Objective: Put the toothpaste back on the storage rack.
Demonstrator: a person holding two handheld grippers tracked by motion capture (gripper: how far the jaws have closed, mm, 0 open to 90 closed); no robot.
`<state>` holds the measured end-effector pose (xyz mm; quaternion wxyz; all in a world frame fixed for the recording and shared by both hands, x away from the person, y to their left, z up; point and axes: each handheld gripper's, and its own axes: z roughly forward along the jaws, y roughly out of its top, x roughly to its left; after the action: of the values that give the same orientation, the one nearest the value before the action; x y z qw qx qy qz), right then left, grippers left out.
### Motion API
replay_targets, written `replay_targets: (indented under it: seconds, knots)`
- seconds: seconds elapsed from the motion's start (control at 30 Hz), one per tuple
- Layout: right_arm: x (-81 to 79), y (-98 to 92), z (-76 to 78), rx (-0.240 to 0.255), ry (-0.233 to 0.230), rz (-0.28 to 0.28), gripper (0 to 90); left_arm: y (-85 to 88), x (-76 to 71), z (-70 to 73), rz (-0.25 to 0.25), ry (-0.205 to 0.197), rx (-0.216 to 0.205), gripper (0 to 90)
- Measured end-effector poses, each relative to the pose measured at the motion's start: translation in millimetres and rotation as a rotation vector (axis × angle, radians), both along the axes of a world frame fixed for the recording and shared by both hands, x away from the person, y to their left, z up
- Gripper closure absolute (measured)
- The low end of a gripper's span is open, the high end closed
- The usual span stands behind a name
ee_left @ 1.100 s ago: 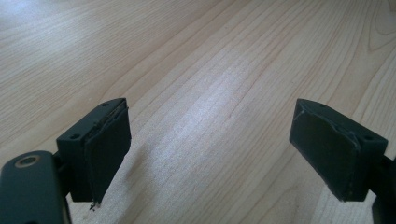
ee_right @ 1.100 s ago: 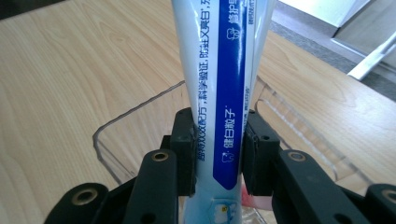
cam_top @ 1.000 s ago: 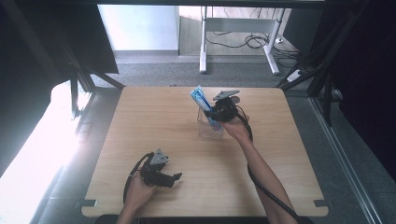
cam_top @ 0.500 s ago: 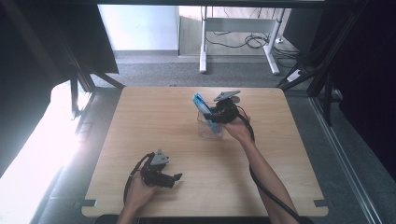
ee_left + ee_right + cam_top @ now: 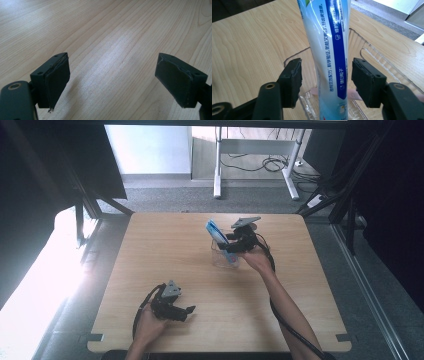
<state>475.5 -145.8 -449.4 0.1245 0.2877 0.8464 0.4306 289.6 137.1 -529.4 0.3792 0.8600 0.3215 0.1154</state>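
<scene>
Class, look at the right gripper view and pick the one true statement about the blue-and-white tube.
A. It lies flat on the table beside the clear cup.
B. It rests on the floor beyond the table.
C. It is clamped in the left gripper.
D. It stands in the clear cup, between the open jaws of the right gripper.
D: the tube stands in the clear cup, with a gap to each jaw of the right gripper, which have just been opening.

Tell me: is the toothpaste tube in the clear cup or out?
In. The toothpaste tube stands leaning in the clear cup; the right gripper, jaws just opened, flanks it without touching.
</scene>
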Motion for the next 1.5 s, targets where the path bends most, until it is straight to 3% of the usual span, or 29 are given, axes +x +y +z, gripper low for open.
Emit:
replay_targets:
  seconds: [0.33, 0.5, 0.7, 1.5]
  knots:
    - [-11.2, -1.4, 4.7, -0.007, -0.005, 0.010, 14.8, -0.1, 0.1, -0.1, -0.003, 0.000, 0.000, 12.9]
    - [-18.5, -3.4, 9.4, -0.025, -0.013, 0.017, 12.4, 0.1, 0.0, 0.1, -0.002, -0.001, -0.001, 12.9]
    - [-26.2, -4.4, 13.3, -0.062, -0.018, 0.028, 2.9, 0.8, 0.5, -0.3, -0.002, 0.000, -0.005, 12.9]
    - [-64.0, -30.0, 14.9, -0.078, -0.026, 0.035, 2.2, 1.4, 0.2, -0.7, 0.003, -0.004, -0.009, 12.8]
